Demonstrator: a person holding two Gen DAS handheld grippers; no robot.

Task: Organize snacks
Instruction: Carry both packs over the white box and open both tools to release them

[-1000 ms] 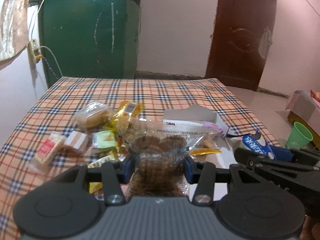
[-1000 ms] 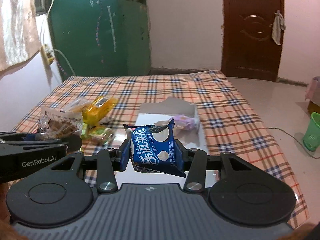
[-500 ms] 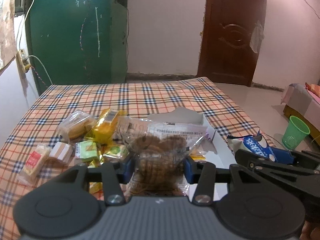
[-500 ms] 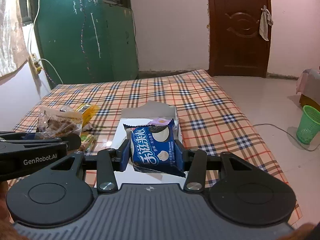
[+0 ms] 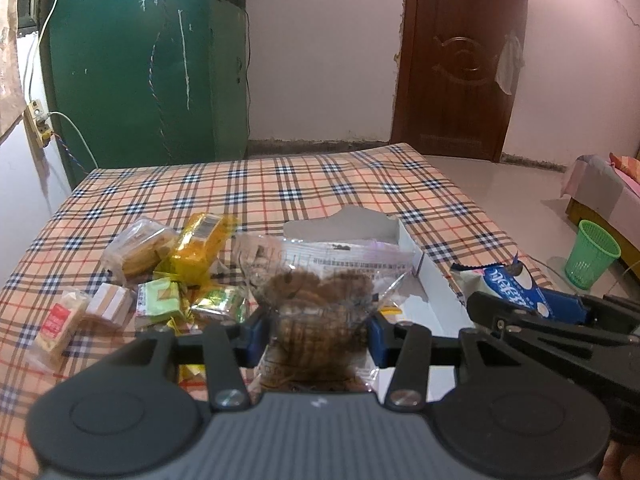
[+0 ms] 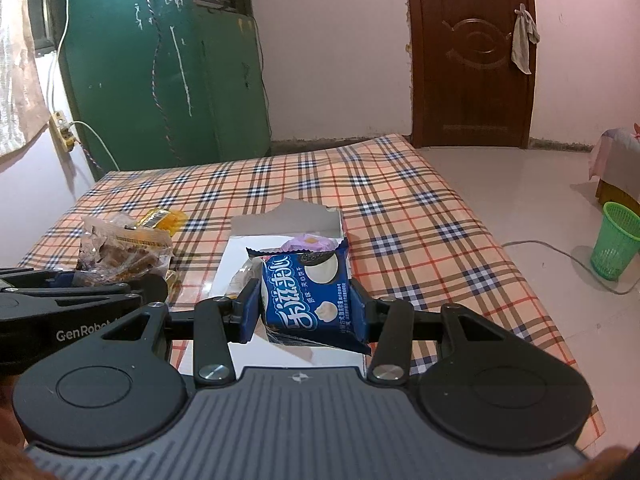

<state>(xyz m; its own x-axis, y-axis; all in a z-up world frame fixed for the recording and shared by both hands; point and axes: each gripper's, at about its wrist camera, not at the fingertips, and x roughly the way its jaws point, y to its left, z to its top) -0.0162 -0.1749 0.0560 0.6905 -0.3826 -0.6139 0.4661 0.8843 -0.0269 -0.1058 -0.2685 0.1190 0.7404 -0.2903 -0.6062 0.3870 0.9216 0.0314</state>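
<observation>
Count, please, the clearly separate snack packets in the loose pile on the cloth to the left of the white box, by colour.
Clear biscuit pack: 1
Yellow packet: 1
Green packets: 2
Tan-and-white pack: 1
Red-and-white pack: 1
Total: 6
The yellow scraps underneath are too hidden to count.

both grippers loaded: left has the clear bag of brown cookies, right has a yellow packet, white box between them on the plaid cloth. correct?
Not quite. The right gripper is shut on a blue packet, not a yellow one, as the right wrist view shows. The yellow packet lies in the pile on the plaid cloth. The rest holds: the left gripper grips the clear bag of brown cookies, with the white box ahead.
</observation>
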